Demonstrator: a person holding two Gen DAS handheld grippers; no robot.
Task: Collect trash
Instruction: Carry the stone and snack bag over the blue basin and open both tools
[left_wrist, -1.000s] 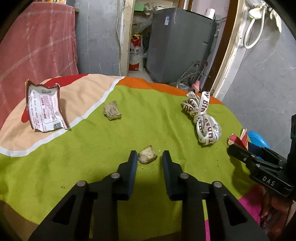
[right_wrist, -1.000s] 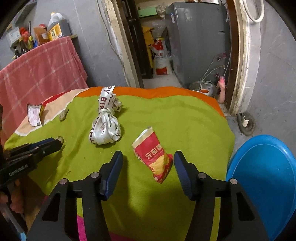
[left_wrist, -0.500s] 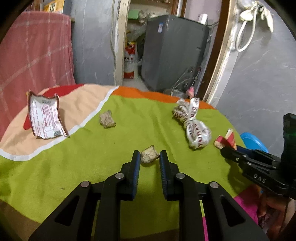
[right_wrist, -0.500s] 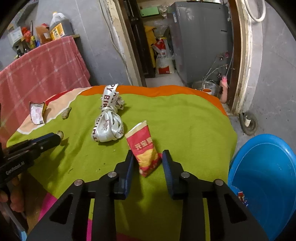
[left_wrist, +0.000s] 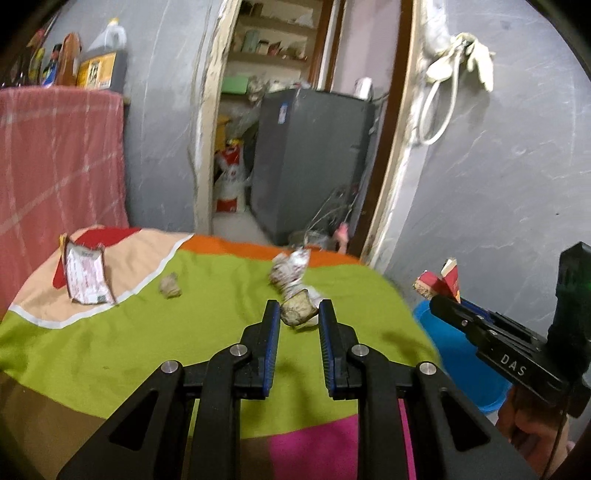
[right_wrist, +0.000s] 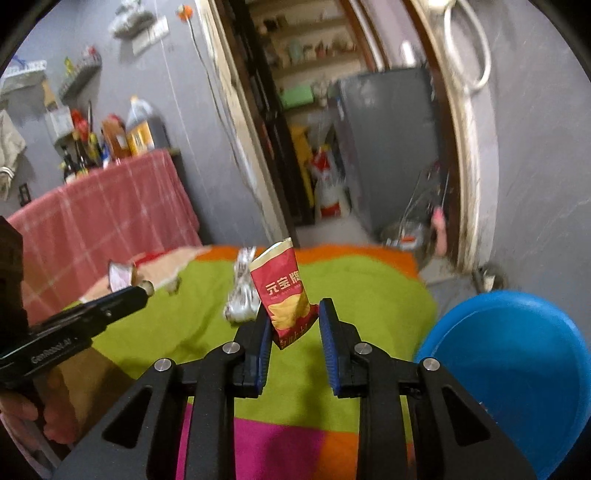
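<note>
While the red snack packet (right_wrist: 285, 291), printed with yellow Chinese characters, stands pinched in the right gripper (right_wrist: 291, 320) above the green-covered counter (right_wrist: 369, 295) beside a blue tub (right_wrist: 517, 354), the left gripper (left_wrist: 295, 313) clamps a crumpled wad (left_wrist: 297, 312); "DAS" marks the right gripper's side.

Support surface: round table under a cloth of green, orange, peach, red and pink patches (left_wrist: 110, 343).
On it, left of and beyond the left claw: a flat white printed wrapper (left_wrist: 86, 277) on the peach patch, a small tan crumpled lump (left_wrist: 170, 286) on green; straight beyond the claw, a silver-white crumpled ribbon bundle (left_wrist: 290, 267).
</note>
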